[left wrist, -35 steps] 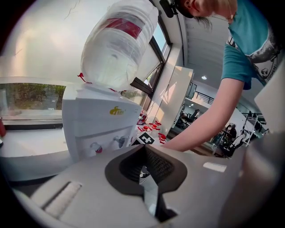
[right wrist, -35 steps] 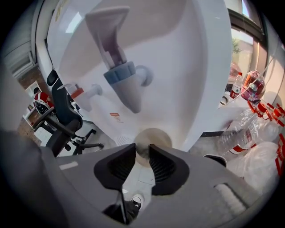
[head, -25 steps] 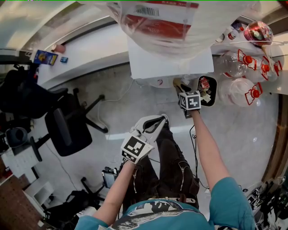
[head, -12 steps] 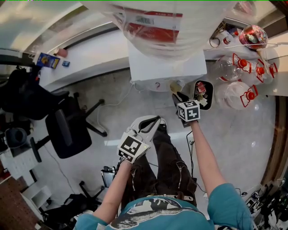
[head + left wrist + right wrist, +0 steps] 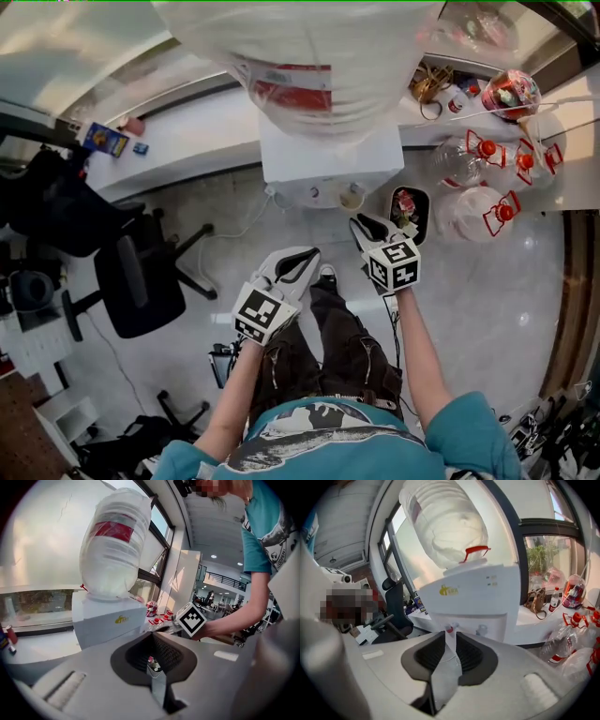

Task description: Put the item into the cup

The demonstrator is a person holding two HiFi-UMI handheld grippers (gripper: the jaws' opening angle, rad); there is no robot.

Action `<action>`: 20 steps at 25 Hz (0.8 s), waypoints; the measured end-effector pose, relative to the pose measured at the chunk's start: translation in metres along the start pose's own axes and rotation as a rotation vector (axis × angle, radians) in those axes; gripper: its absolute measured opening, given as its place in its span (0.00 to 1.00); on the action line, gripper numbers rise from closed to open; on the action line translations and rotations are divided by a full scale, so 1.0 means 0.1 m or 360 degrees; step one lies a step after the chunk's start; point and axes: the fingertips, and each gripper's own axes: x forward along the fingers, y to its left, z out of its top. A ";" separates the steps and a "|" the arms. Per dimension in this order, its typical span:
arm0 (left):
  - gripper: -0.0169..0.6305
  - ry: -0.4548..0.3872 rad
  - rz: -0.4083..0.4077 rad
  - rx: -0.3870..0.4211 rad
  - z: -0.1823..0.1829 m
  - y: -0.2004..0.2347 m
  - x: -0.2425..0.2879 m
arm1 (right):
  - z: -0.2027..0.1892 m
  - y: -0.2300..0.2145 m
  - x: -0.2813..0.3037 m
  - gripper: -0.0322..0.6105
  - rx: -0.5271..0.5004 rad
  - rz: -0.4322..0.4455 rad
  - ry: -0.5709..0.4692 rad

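Observation:
A thin white paper sachet (image 5: 446, 667) with a fine thread on it stands upright between the dark pads of my right gripper (image 5: 451, 637), which is shut on it. This gripper (image 5: 367, 230) is held a little in front of the white water dispenser (image 5: 323, 169), pointing at its taps (image 5: 449, 630). A small pale cup (image 5: 352, 198) sits at the dispenser's front, just beyond the right jaws. My left gripper (image 5: 302, 261) hangs lower and to the left, over the person's legs, jaws together with nothing seen in them (image 5: 152, 639).
A large upturned water bottle (image 5: 309, 47) tops the dispenser. A black bin (image 5: 405, 211) with rubbish stands right of it, then several big bottles with red handles (image 5: 487, 211). A black office chair (image 5: 141, 281) is at the left. A handbag (image 5: 536, 604) lies on the window counter.
Both grippers have drawn back toward the person and sit lower in the view. The right gripper, still shut on the sachet, is now a little farther from the dispenser's front.

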 end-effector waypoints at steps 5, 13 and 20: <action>0.05 0.0008 -0.0003 -0.0066 0.07 -0.15 -0.14 | 0.27 0.18 -0.35 0.15 0.0031 0.0028 -0.0111; 0.05 0.0025 0.0071 -0.0069 -0.02 -0.31 -0.51 | 0.51 0.66 -0.55 0.15 -0.0095 0.0163 -0.0153; 0.05 -0.0078 0.0088 -0.0094 0.01 -0.41 -0.80 | 0.59 1.31 -0.66 0.14 -0.0176 0.0273 -0.0213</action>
